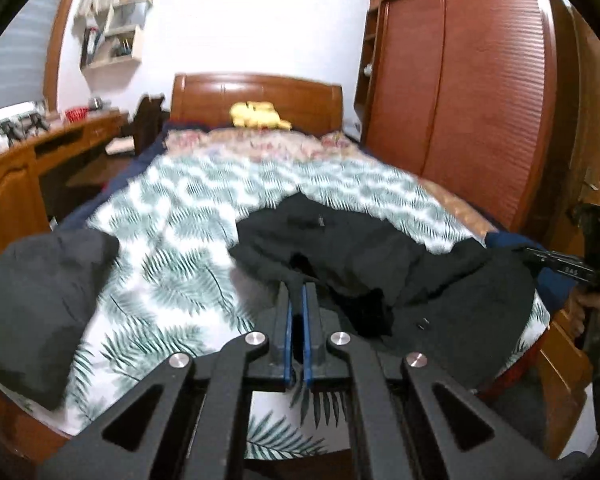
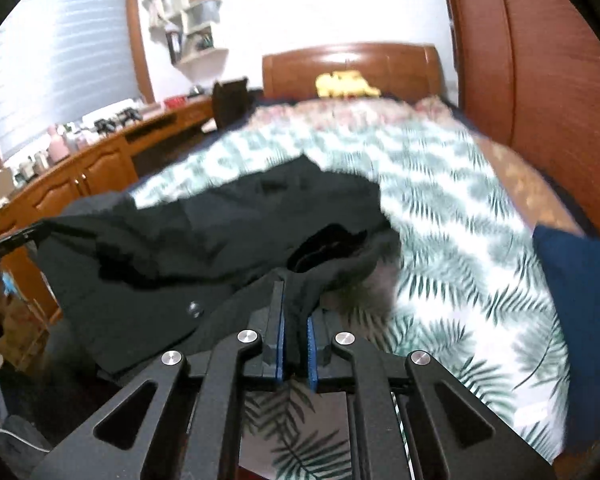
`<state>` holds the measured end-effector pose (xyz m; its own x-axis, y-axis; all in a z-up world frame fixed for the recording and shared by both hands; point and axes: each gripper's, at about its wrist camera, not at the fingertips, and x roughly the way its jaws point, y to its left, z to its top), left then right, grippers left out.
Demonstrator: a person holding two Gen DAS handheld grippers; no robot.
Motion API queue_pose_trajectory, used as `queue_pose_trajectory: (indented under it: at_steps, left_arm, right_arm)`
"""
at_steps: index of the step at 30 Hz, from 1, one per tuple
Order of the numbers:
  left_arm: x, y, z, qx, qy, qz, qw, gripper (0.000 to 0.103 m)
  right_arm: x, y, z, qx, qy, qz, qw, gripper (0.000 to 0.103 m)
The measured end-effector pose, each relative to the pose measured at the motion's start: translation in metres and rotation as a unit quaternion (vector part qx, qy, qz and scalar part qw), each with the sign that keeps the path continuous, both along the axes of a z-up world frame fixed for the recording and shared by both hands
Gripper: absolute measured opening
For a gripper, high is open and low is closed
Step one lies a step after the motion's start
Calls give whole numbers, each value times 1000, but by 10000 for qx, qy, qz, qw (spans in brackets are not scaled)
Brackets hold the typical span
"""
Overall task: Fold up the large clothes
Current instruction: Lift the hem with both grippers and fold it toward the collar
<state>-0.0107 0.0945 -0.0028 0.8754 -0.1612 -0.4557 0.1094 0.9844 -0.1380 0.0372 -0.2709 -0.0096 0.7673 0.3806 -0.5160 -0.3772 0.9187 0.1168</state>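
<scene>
A large black garment (image 1: 360,256) hangs stretched between my two grippers over the foot of the bed; it also shows in the right wrist view (image 2: 204,232). My left gripper (image 1: 299,285) is shut on one edge of the garment. My right gripper (image 2: 296,280) is shut on another edge, with black cloth pinched between its blue pads (image 2: 311,344). In the left wrist view the right gripper (image 1: 540,254) shows at the far right, held by a hand. The garment's far part rests on the leaf-print bedcover (image 1: 188,216).
A dark grey folded cloth (image 1: 36,304) lies at the bed's left front corner. A blue cloth (image 2: 580,292) lies at the right edge. A wooden desk (image 1: 16,168) stands left, a wardrobe (image 1: 480,80) right, a headboard (image 1: 256,96) with a yellow toy (image 1: 256,114) behind.
</scene>
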Motion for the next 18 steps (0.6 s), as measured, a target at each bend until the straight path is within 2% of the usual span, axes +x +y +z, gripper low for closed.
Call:
queue_pose_trajectory:
  at_steps: [6, 18]
  left_arm:
    - [-45, 21, 43, 22, -496, 159, 9986, 1]
    - [-140, 41, 84, 5, -1178, 357, 9924, 1]
  right_arm:
    - [-38, -7, 46, 86, -426, -4, 9991, 5]
    - [-127, -4, 102, 477, -1142, 340, 9917, 5]
